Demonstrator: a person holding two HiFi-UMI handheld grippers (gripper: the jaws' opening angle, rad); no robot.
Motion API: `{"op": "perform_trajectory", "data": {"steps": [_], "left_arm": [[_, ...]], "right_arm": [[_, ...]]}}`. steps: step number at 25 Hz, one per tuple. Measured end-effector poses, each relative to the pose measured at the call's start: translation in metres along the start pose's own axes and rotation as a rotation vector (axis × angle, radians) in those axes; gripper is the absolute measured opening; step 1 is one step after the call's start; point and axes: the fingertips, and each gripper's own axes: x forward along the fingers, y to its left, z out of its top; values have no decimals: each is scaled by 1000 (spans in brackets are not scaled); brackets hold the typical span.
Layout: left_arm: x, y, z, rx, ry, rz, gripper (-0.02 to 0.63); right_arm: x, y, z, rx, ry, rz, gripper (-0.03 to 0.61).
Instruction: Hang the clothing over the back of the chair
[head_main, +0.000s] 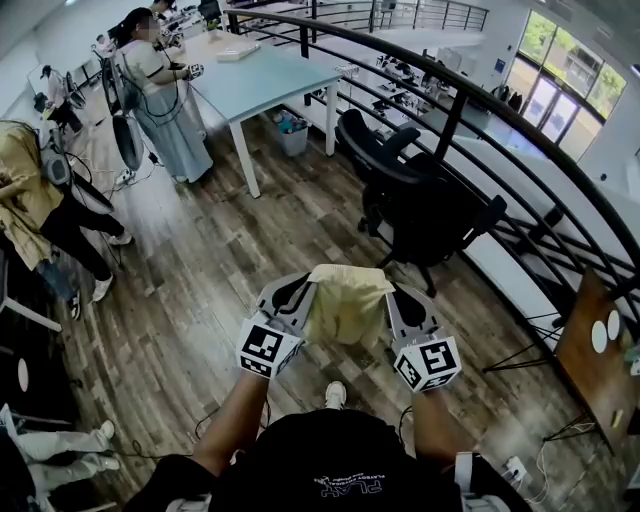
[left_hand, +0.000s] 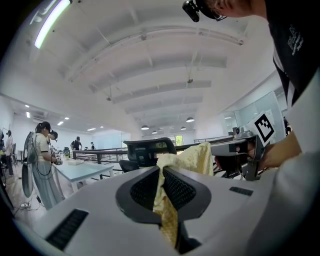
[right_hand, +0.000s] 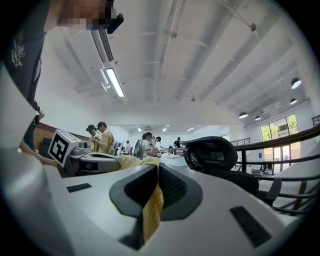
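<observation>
A pale yellow piece of clothing (head_main: 347, 303) hangs stretched between my two grippers in front of me. My left gripper (head_main: 303, 288) is shut on its left edge; in the left gripper view the cloth (left_hand: 167, 210) is pinched between the dark pads. My right gripper (head_main: 392, 292) is shut on the right edge, and in the right gripper view the yellow cloth (right_hand: 152, 210) runs down between the pads. The black office chair (head_main: 415, 195) stands ahead of the grippers by the railing, its back (right_hand: 210, 154) facing me, apart from the cloth.
A black railing (head_main: 500, 120) curves behind the chair. A light blue table (head_main: 255, 85) stands at the far left with a bin (head_main: 292, 133) under it. People stand at the left (head_main: 165, 100). A wooden table (head_main: 600, 370) is at the right. Cables lie on the wood floor.
</observation>
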Motion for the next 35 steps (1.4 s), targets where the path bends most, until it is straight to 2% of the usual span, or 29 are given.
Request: {"op": "perform_trajectory", "data": {"steps": [7,14,18,22,27,35], "left_arm": [[15,3,11,-7,1,19,32],[37,24,29,-14,-32,5,32],[56,41,40,-6,-66,-28,32],[75,58,43,-14,-66,-71,32],[97,79,44,-6,-70,-110,32],[128,107,61,1,-112,-181,32]], "right_arm": [[7,-14,11,28,-25,22,26],[29,-22,23,40,-53,4,27],[51,-26,35,-27,-78,-8,26],[73,-39,42,-111,-77,-65,26],[97,-49,48,-129,-79,-80,26],[122,-60,61,-159,-92,-161,26]]}}
